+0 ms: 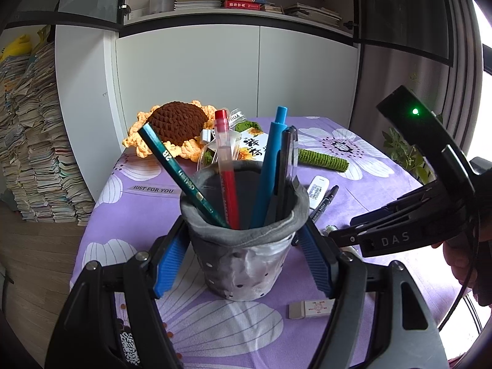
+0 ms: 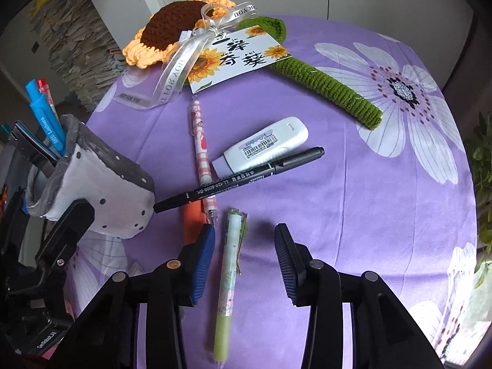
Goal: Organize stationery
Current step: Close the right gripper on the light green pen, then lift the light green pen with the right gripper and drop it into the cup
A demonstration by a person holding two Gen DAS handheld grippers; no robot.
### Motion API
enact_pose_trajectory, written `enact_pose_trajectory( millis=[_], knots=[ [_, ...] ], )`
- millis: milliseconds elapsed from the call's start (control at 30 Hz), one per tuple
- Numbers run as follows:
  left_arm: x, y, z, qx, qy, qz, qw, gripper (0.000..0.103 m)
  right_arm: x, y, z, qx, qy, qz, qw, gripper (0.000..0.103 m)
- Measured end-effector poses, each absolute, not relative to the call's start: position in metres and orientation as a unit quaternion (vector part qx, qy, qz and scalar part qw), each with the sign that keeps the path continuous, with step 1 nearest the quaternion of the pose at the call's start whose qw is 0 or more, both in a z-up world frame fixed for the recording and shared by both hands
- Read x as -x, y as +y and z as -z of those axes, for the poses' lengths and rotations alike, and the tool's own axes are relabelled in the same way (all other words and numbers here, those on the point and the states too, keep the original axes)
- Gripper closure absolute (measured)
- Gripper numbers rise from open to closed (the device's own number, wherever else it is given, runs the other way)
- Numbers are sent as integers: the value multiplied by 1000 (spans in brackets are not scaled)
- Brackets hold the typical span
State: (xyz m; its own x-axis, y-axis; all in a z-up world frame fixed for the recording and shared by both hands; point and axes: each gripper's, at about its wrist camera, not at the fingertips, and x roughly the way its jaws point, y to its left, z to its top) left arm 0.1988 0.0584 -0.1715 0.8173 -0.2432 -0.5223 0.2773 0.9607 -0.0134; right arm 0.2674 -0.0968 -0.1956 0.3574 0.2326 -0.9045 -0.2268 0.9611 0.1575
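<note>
A grey fabric pen holder stands on the purple flowered cloth, and my left gripper is shut on its sides with the blue pads pressed in. It holds a green pencil, a red pen, a blue pen and a dark pen. My right gripper points steeply down, open, and a pale green pen lies on the cloth between its fingers, untouched. Beyond it lie a black marker, a pink patterned pen and a white correction tape.
A small eraser lies near the pen holder's base. A crochet sunflower with a green stem, ribbon and card fills the far side. An orange thing shows under the marker. The table's left edge drops to the floor.
</note>
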Motion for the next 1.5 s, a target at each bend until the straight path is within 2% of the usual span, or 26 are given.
enact_pose_trajectory(
  millis=[133,200,233,267,333,633,1233,1367,1500],
  knots=[
    [-199,58,172,-30,269,137,953,33,-269,-94,196,2,553,-140,821,61],
    [-198,58,172,-30,269,137,953,33,-270,-90,197,12,554,-141,821,65],
    [-199,58,172,-31,269,137,953,33,-271,-87,197,23,553,-140,821,72],
    [-199,58,172,-31,269,136,953,33,-270,-83,197,38,551,-135,823,85],
    [-199,58,172,-30,270,136,953,33,-267,-77,197,62,550,-132,822,87],
    [-199,58,172,-30,270,136,953,33,-252,-93,164,30,510,-152,846,87],
    [-201,59,174,-28,272,137,952,33,-197,-80,16,7,270,-238,933,89],
    [-200,59,174,-29,273,137,952,33,-201,-68,2,-1,255,-273,927,89],
    [-198,58,173,-31,272,138,952,33,-211,-50,9,1,273,-299,914,89]
  ],
)
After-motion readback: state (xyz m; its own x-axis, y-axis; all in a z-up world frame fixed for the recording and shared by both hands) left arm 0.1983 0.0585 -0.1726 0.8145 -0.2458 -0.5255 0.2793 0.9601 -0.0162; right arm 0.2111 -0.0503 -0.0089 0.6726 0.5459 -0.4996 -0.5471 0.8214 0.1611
